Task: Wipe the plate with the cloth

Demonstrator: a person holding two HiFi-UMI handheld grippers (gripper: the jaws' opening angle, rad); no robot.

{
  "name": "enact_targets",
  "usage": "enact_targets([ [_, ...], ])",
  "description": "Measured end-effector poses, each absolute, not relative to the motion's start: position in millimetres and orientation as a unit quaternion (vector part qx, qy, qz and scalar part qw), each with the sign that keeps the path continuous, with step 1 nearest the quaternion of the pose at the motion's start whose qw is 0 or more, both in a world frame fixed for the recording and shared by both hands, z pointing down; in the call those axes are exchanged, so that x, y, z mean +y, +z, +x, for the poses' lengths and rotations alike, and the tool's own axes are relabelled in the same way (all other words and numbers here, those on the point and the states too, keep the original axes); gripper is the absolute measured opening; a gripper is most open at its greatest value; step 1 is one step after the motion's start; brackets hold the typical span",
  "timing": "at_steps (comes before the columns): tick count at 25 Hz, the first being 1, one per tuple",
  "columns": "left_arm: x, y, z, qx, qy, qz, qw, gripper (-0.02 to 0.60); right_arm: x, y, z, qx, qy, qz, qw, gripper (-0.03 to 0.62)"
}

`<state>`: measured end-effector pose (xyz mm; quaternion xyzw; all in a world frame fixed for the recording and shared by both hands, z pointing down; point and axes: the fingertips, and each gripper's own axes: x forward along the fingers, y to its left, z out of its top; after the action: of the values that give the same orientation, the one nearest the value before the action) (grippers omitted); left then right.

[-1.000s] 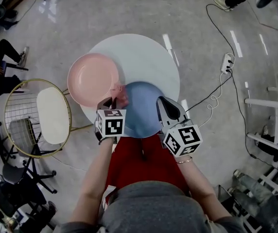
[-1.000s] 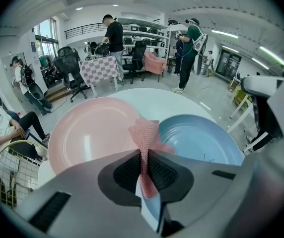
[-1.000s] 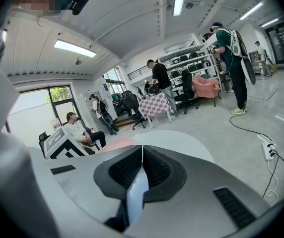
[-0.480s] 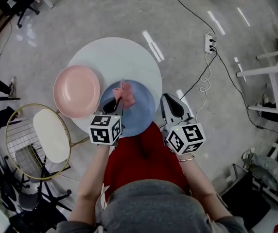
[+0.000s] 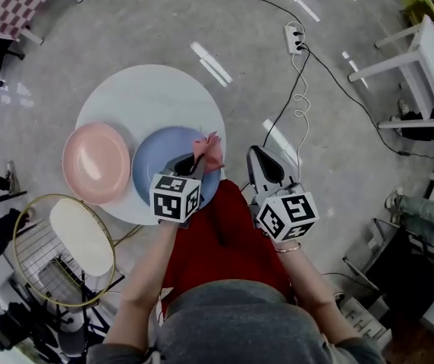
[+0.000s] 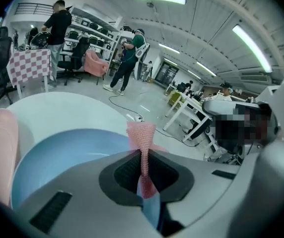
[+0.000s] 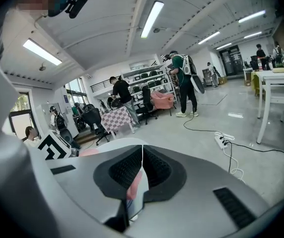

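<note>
On a round white desk (image 5: 152, 93), a pale blue round plate (image 5: 155, 165) lies just beside a pink round plate (image 5: 95, 163).
The left hand-held gripper (image 5: 190, 164) is clamped on a pink knitted cloth (image 5: 209, 152), which sticks out past its jaws over the blue plate's right rim. The right hand-held gripper (image 5: 257, 156) has its jaws pressed together on nothing, off the desk's edge, to the right of the blue plate.

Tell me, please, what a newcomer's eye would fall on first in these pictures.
First, the pink cloth pinched in the left tongs, standing up over the right edge of the blue plate. Next, the pink plate beside it on the left, both on a round white table. The right tongs are shut and empty, off the table's right side.
</note>
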<state>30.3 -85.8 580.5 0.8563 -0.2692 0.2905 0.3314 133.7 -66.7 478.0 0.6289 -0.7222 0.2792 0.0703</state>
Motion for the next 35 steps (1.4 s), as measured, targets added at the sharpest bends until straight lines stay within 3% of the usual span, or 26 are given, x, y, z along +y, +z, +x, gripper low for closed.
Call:
enact_targets([
  [15,-64.8,626.4,1.2,-0.298,0.375,0.787,0.389,0.032,-81.2,483.0,110.4,-0.754,0.285,0.586,0.087,0.029],
  [35,-65.2,624.5,-78.4,-0.407,0.388,0.733,0.384,0.032,-107.0,484.2,28.7,-0.83,0.277,0.468,0.122,0.029],
])
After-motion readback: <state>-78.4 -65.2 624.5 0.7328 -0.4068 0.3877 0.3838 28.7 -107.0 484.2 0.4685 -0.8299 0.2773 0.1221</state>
